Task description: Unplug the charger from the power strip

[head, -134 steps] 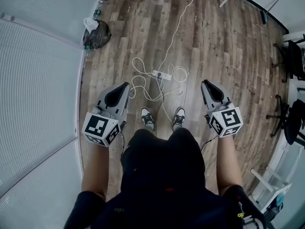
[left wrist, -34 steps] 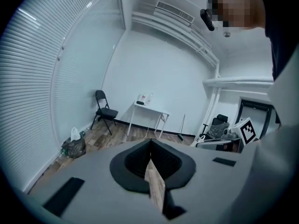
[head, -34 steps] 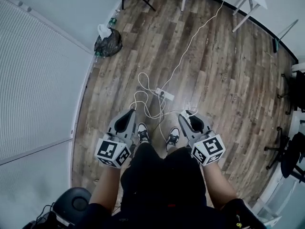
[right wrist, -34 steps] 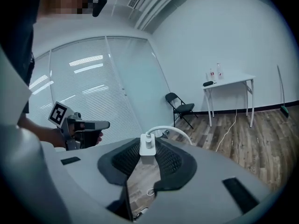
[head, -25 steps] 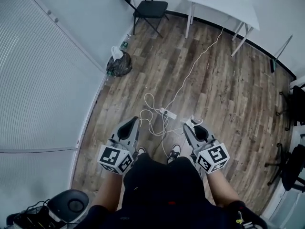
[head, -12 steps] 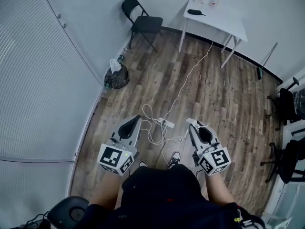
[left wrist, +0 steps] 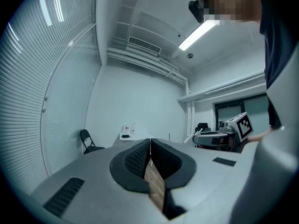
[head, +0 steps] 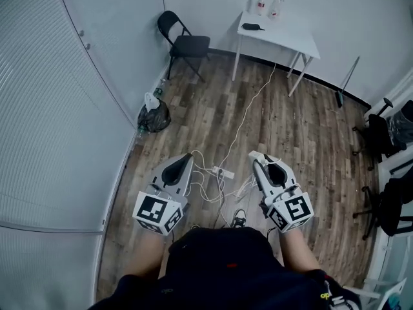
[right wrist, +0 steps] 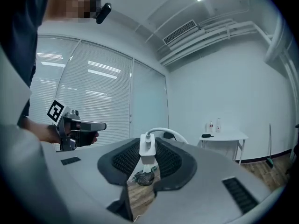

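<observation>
The white charger (right wrist: 148, 150) sits upright between the pads of my right gripper (right wrist: 148, 144), which is shut on it, its white cable (right wrist: 161, 131) arching off its top. In the head view the charger (head: 255, 155) shows at the tip of the right gripper (head: 259, 160), held high above the floor. The white power strip (head: 222, 171) lies on the wood floor between the two grippers, among loose white cable loops (head: 205, 187). My left gripper (head: 187, 157) is level beside it; its pads (left wrist: 140, 158) meet with nothing between them.
A long white cord (head: 248, 118) runs from the strip to a white table (head: 277, 36) at the far wall. A black folding chair (head: 184, 42) and a dark bag (head: 153, 117) stand by the left wall of blinds. Office chairs (head: 387, 134) stand at the right.
Both grippers have risen and the head view has lifted, so the floor and strip look farther away. The right gripper keeps the charger; the left stays shut.
</observation>
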Demonstrator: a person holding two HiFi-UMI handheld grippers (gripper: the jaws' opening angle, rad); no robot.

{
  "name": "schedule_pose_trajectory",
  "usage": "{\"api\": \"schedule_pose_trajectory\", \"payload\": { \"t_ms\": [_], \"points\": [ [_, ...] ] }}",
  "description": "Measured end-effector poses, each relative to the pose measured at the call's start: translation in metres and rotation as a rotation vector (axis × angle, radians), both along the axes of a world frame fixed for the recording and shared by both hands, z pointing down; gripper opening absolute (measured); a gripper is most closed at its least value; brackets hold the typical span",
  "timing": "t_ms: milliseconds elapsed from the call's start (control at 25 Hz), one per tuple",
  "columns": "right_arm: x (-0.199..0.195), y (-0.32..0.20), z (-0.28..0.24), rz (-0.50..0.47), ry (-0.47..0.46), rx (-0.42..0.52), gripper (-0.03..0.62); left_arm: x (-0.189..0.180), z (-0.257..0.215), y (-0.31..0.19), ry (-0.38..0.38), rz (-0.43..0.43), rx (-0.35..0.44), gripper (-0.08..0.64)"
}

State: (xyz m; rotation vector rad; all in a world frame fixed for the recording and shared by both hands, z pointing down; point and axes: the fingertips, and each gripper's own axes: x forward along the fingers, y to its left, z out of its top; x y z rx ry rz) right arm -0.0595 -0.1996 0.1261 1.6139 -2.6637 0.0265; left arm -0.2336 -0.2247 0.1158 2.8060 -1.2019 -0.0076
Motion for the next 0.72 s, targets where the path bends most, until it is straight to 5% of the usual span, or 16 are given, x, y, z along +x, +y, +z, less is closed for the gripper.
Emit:
{"api": "schedule_pose_trajectory", "payload": {
  "t_ms": [720],
  "points": [
    [0.009,0.01,0.002,-0.007,-0.004,0.019,0.107,0.019,0.009,0.014,-0.045,0.03,0.009,0.023]
  ]
}}
